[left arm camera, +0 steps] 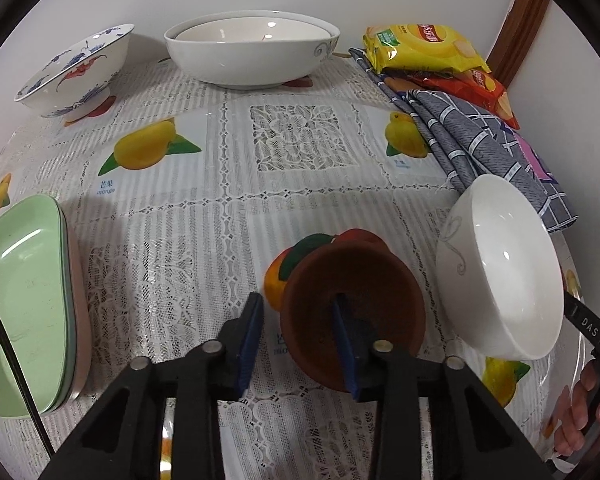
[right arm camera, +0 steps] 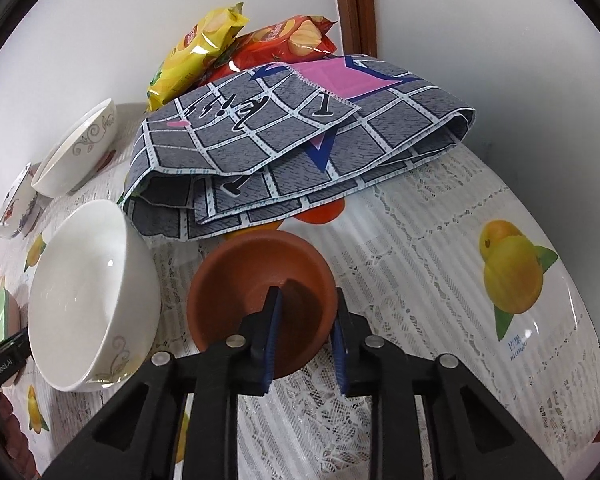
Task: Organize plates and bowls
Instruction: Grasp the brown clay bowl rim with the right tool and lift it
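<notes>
Left wrist view: the left gripper (left arm camera: 298, 344) straddles the near rim of a small round terracotta clay bowl (left arm camera: 352, 312), one blue pad inside, one outside and apart from the wall, so the jaws stand open. It sits upright, mouth up, by the table's (left arm camera: 188, 272) near edge. A plain white ceramic bowl (left arm camera: 500, 268) stands just beside it, also mouth up.

Right wrist view: the right gripper (right arm camera: 306, 344) spans the rim of another terracotta clay bowl (right arm camera: 260, 280), upright; whether the pads press it I cannot tell. A grey checked folded cloth (right arm camera: 300, 140) lies behind it.
</notes>
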